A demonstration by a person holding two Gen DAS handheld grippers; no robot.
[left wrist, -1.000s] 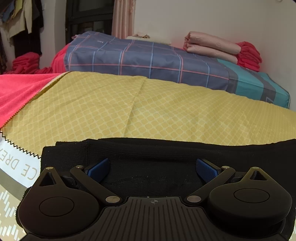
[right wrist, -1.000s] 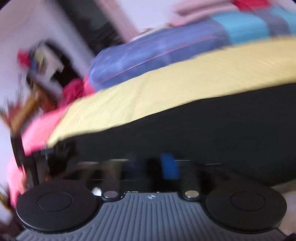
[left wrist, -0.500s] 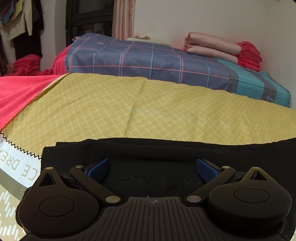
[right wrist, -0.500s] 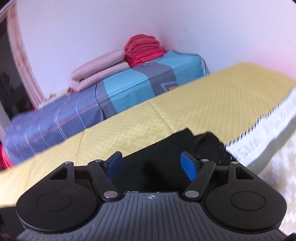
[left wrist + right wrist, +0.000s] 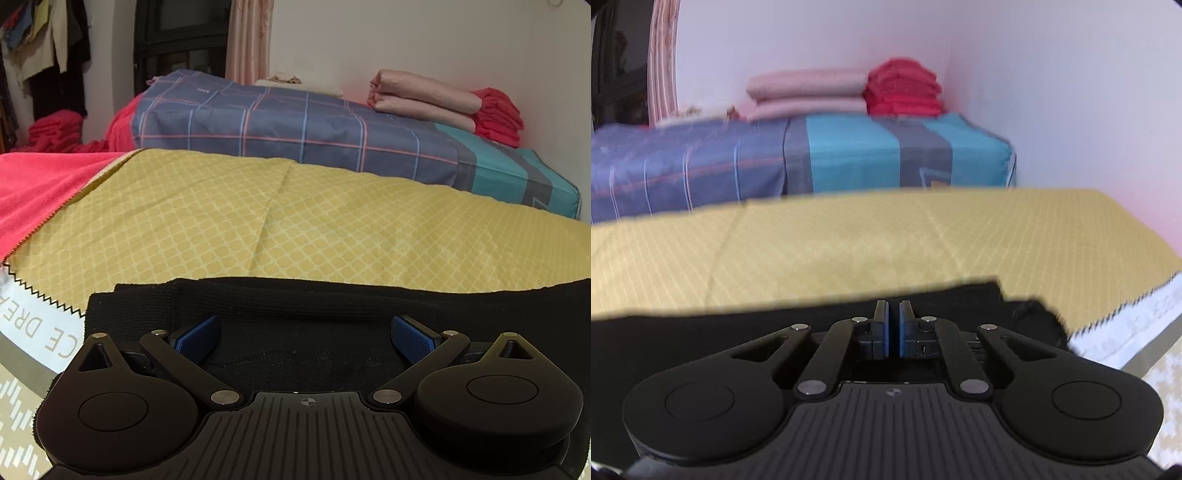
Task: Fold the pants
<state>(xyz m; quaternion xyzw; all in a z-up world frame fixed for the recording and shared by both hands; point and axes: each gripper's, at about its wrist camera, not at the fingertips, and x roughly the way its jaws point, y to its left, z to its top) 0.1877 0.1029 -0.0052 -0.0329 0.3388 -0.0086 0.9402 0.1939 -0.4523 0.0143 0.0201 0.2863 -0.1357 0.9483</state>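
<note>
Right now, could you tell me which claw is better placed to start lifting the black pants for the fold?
Probably the right claw: it looks pinched shut at the black pants' edge, while the left claw hangs wide open over them.

black pants point(image 5: 295, 306) on yellow lattice-print sheet point(image 5: 295, 221) (plaid blue bedspread point(image 5: 295, 125) behind).

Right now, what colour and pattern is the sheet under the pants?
Yellow with a small pale lattice pattern; the sheet shows best in the left wrist view.

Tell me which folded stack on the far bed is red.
The red stack, at the wall end of the far bed; the pink stack beside it is paler and longer.
</note>
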